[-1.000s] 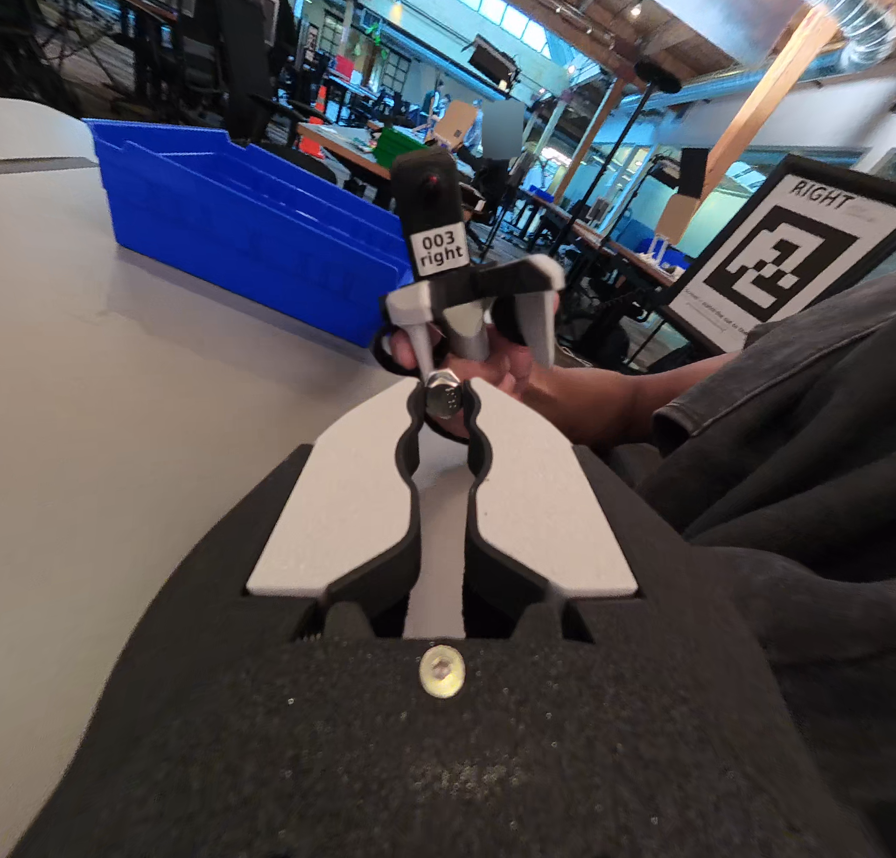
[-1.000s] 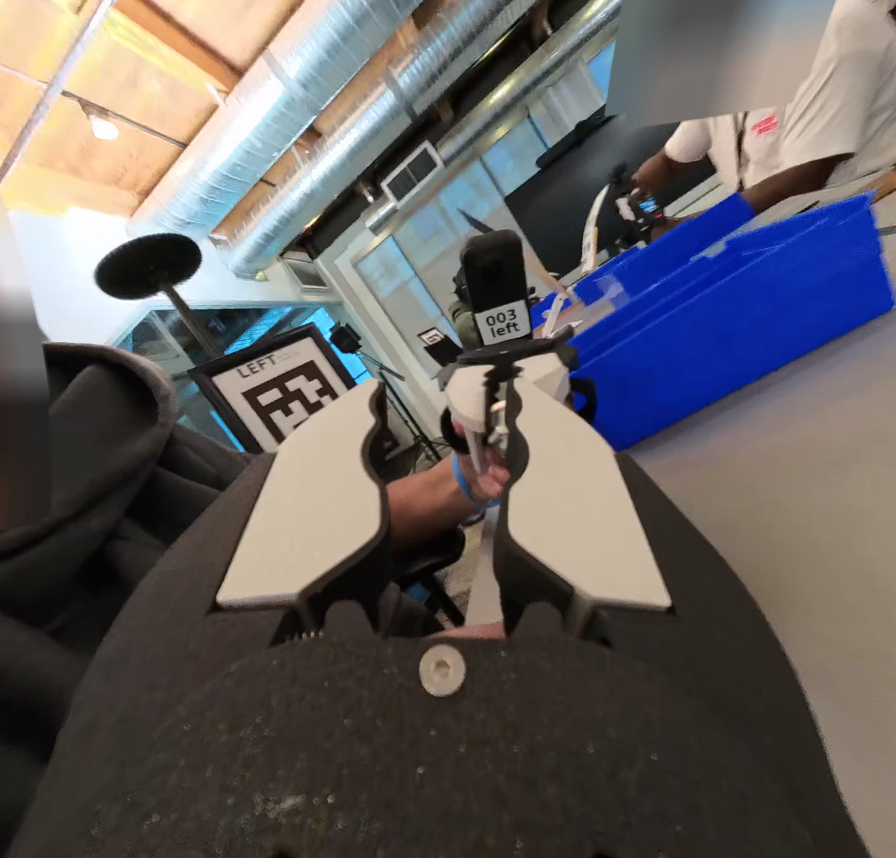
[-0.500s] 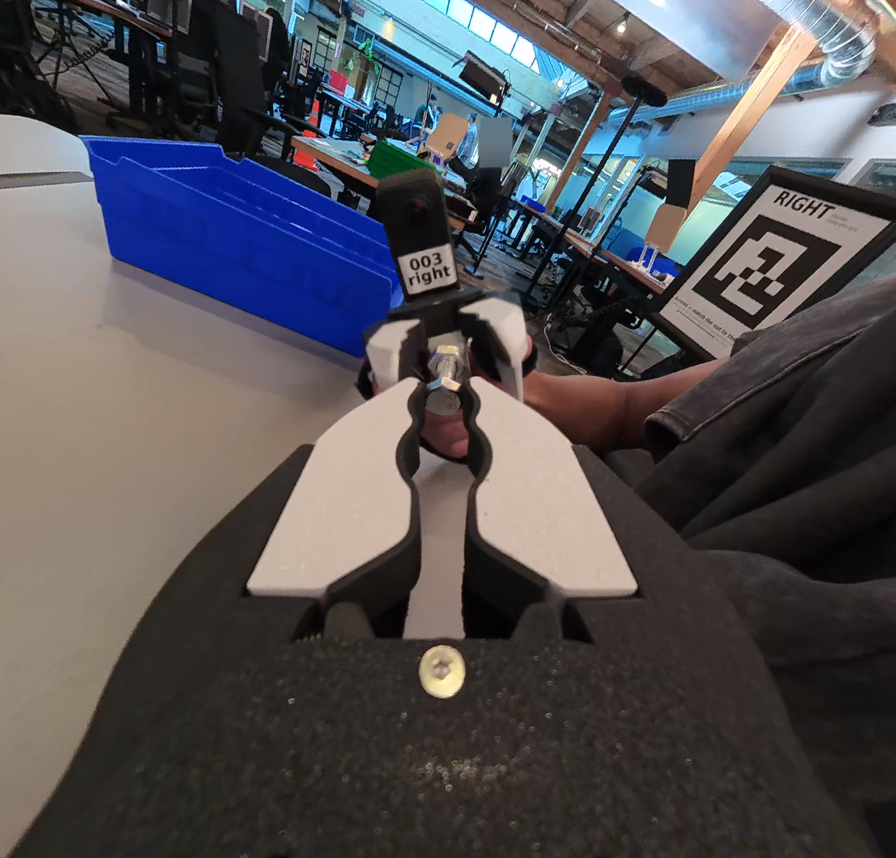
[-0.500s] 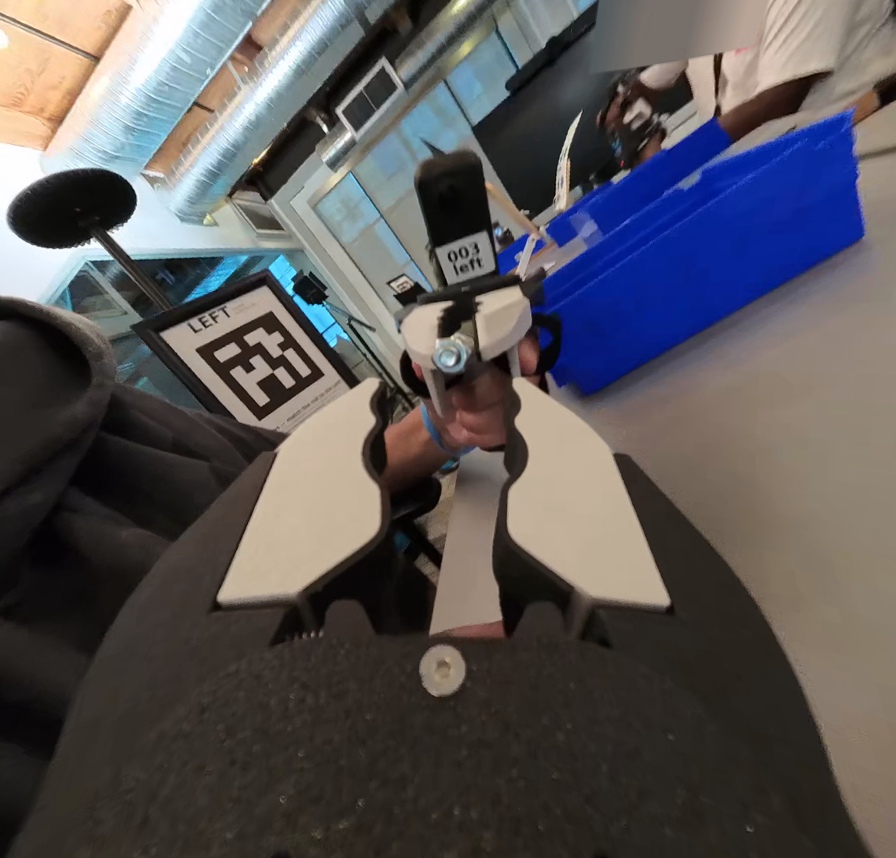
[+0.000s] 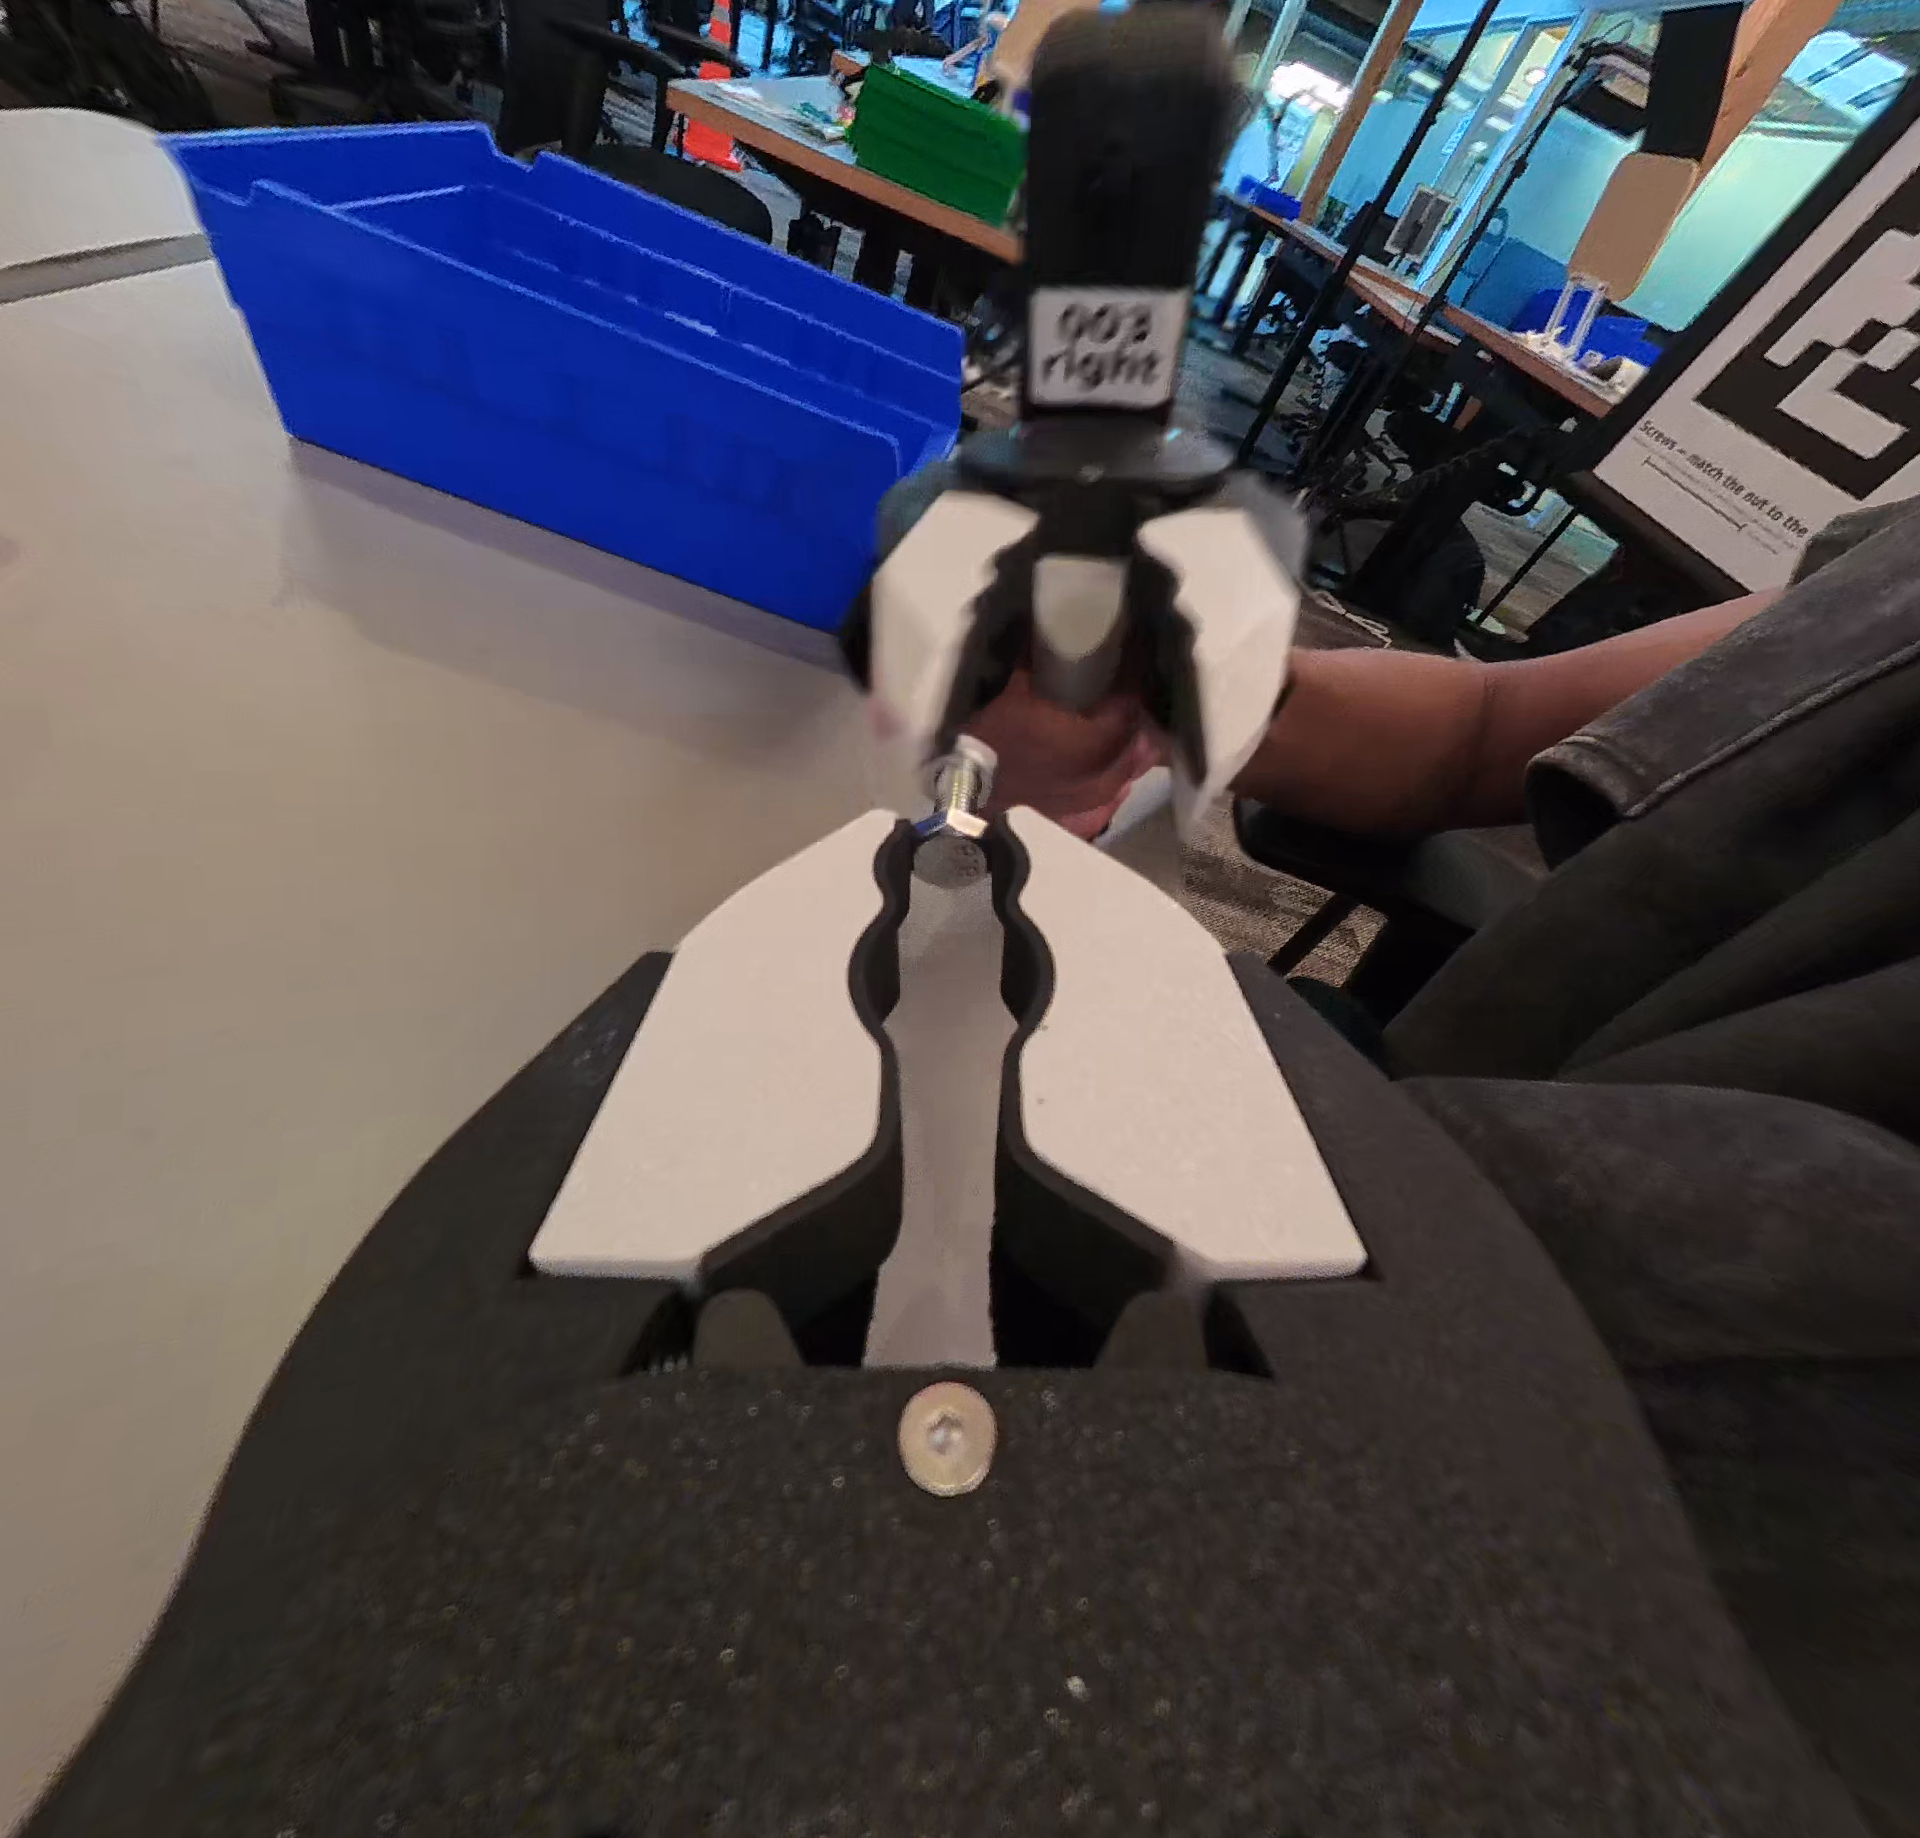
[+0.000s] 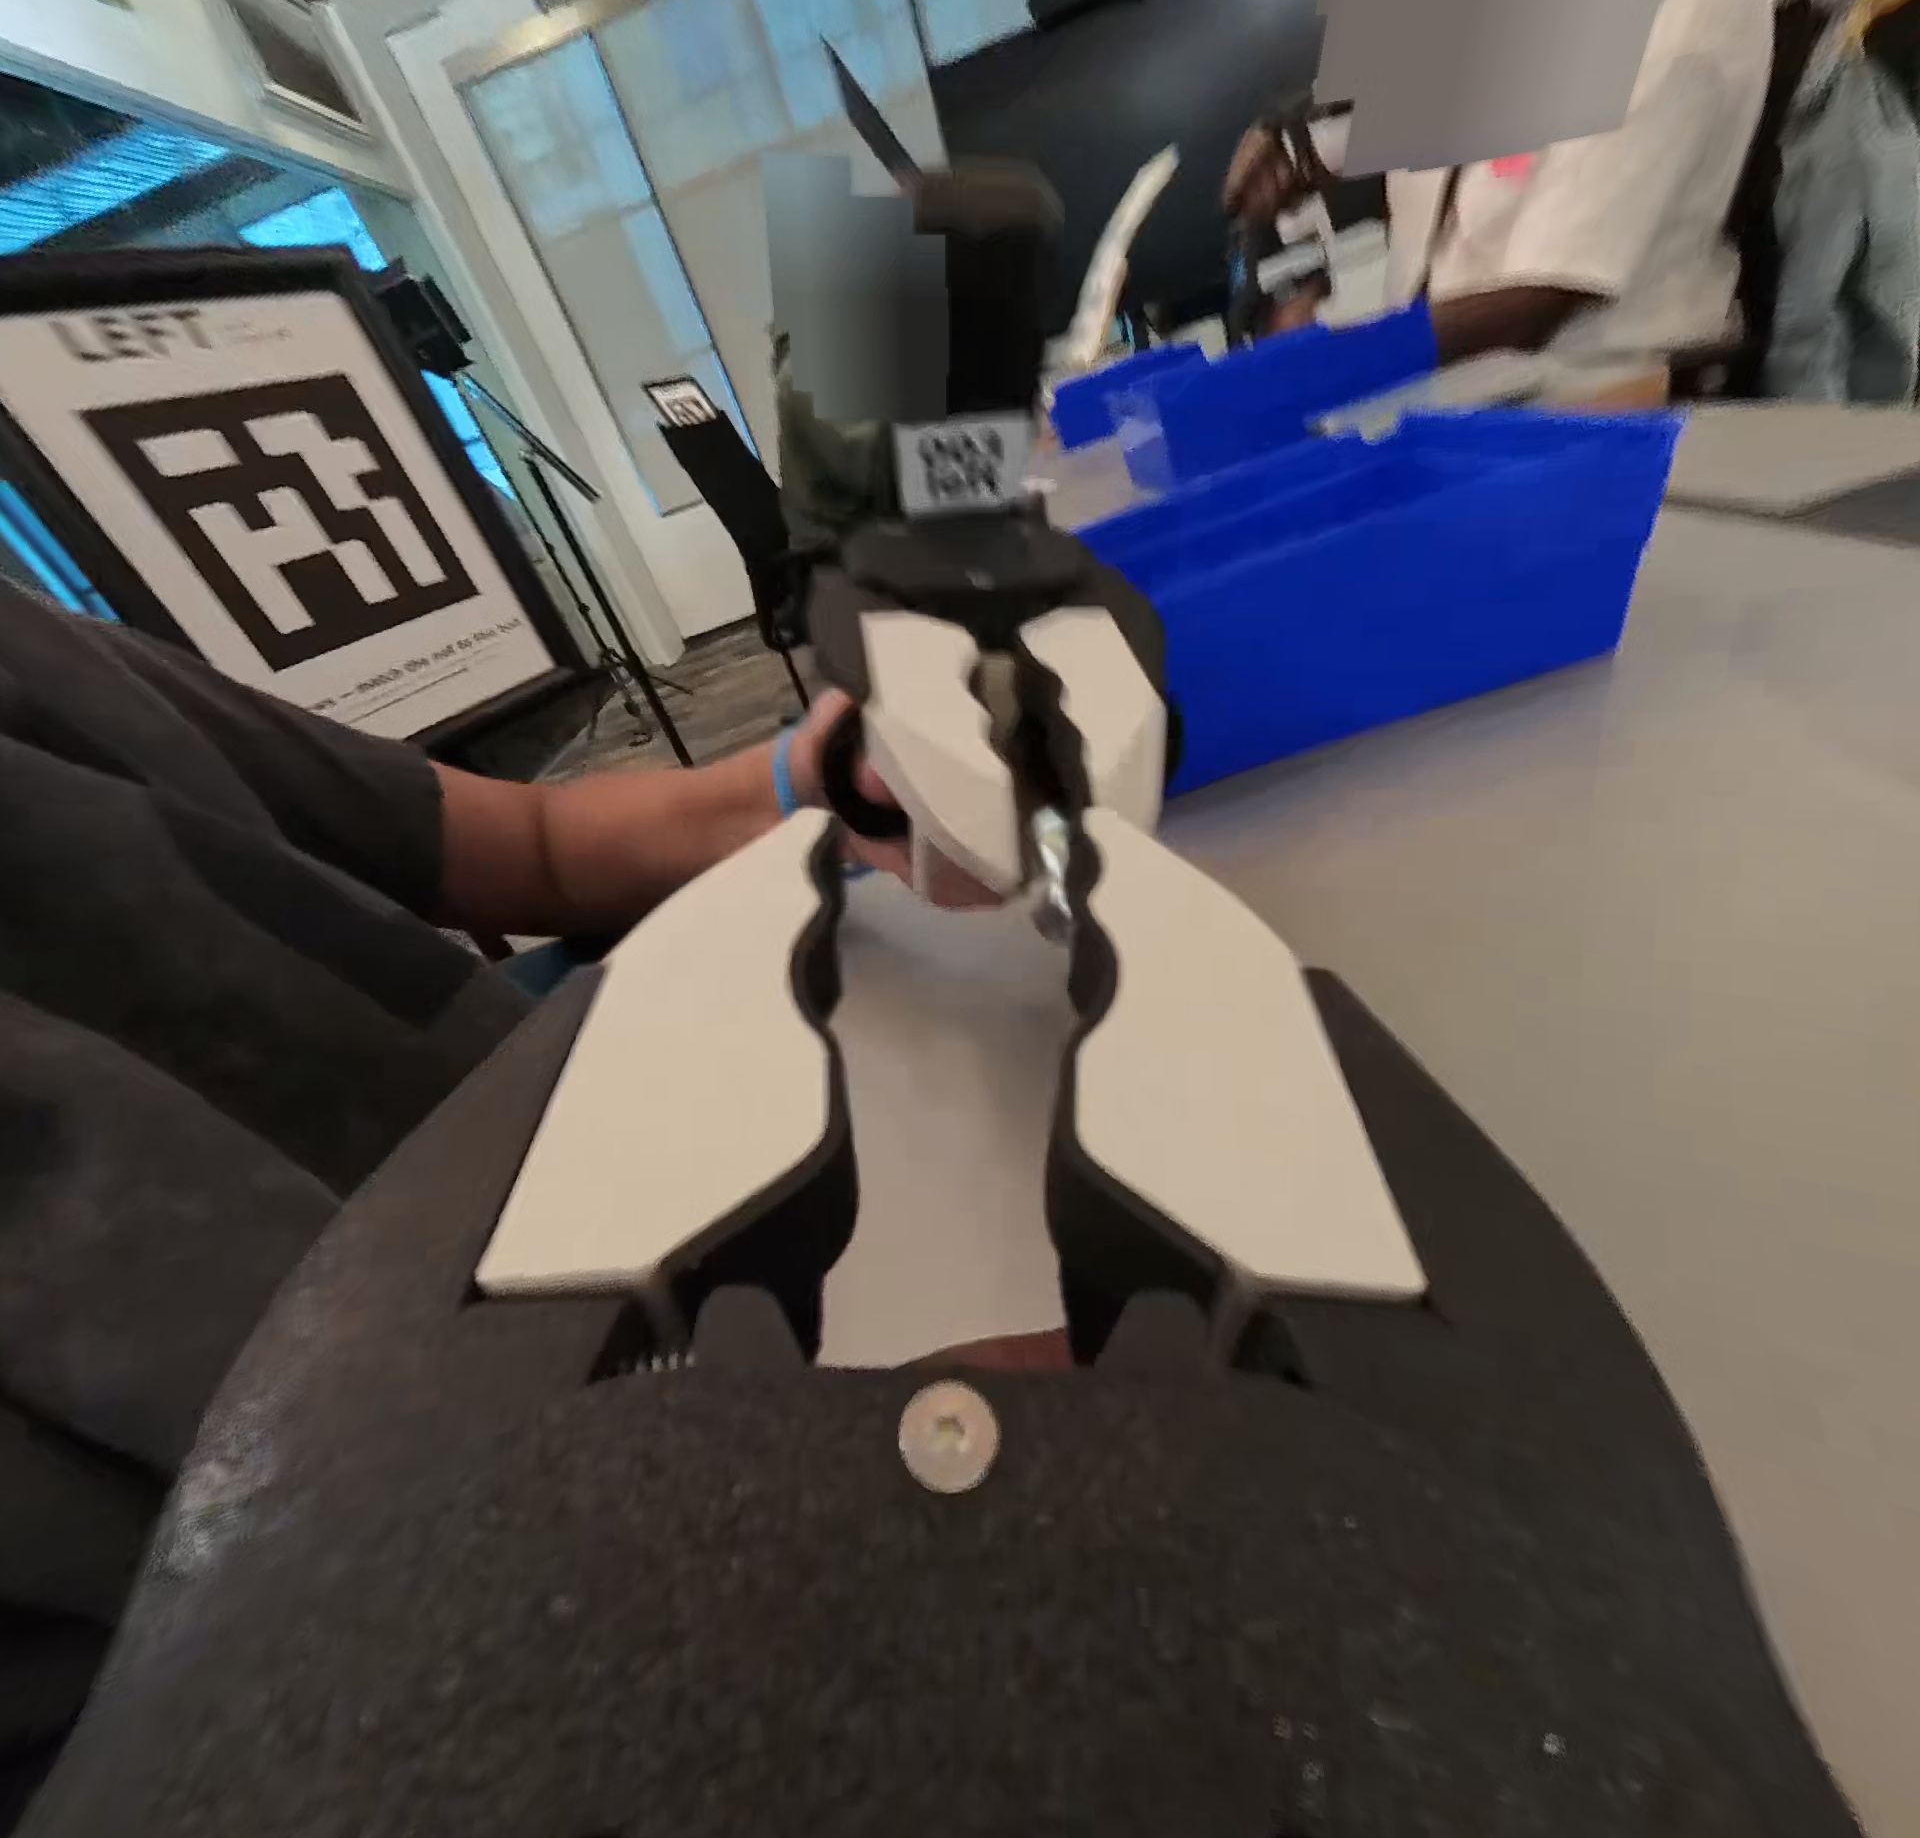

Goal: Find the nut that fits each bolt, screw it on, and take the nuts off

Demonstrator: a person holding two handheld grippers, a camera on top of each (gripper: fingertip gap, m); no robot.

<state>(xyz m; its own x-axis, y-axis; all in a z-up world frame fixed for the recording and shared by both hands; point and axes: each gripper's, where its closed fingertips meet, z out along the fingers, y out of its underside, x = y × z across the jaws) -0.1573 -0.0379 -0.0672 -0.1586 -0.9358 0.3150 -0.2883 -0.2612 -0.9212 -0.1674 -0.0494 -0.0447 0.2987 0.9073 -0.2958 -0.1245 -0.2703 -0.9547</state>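
My left gripper (image 5: pixel 951 832) is shut on the head end of a silver bolt (image 5: pixel 961 786) that points away from me, with a nut on its thread. It is held above the grey table (image 5: pixel 312 749). My right gripper (image 5: pixel 1060 775) faces it, open, with one fingertip beside the bolt's far end. In the right wrist view my right gripper (image 6: pixel 956 853) is open and empty. The bolt (image 6: pixel 1051 879) lies against the inner edge of its right finger, held by the left gripper (image 6: pixel 1034 843). Both views are blurred around the far gripper.
A blue plastic bin (image 5: pixel 582 365) stands on the table behind the grippers and also shows in the right wrist view (image 6: pixel 1351 583). Framed marker boards (image 5: pixel 1818 334) (image 6: pixel 270 500) stand off the table edge. The person's dark sleeves (image 5: pixel 1714 853) fill one side. The tips of both grippers are at nearly the same place.
Both grippers have tilted down toward the table and come closer together. The bolt, centred between the right gripper's fingers half a second ago, now sits at one finger. The left grip is unchanged.
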